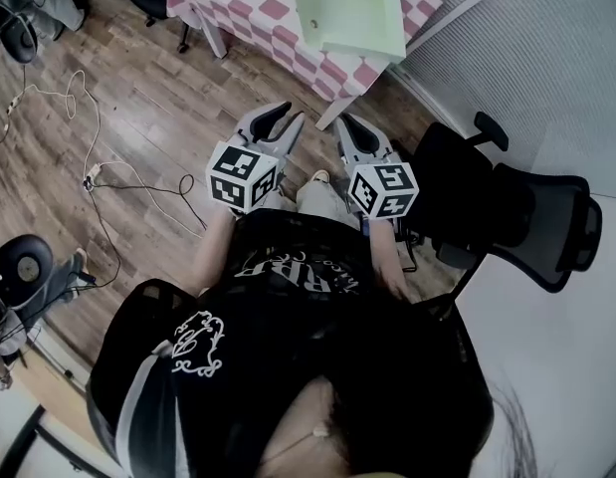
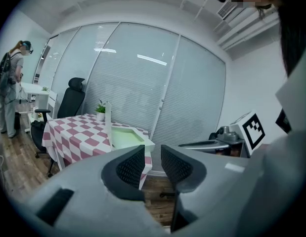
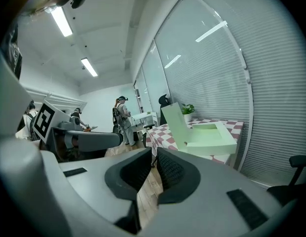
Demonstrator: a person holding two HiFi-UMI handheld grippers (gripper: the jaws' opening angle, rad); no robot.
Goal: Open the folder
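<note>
Left gripper (image 1: pixel 291 115) hangs over the wooden floor (image 1: pixel 138 118), its jaws a narrow gap apart with nothing between them. Just beside it, the right gripper (image 1: pixel 349 123) is narrower, its jaws almost meeting, and likewise empty. Both point toward the pink-checked bench (image 1: pixel 258 8) and are well apart from it. The pale green folder (image 1: pixel 352 13) lies there near the corner, its cover standing upright. A black office chair (image 1: pixel 531 217) stands at the right.
</note>
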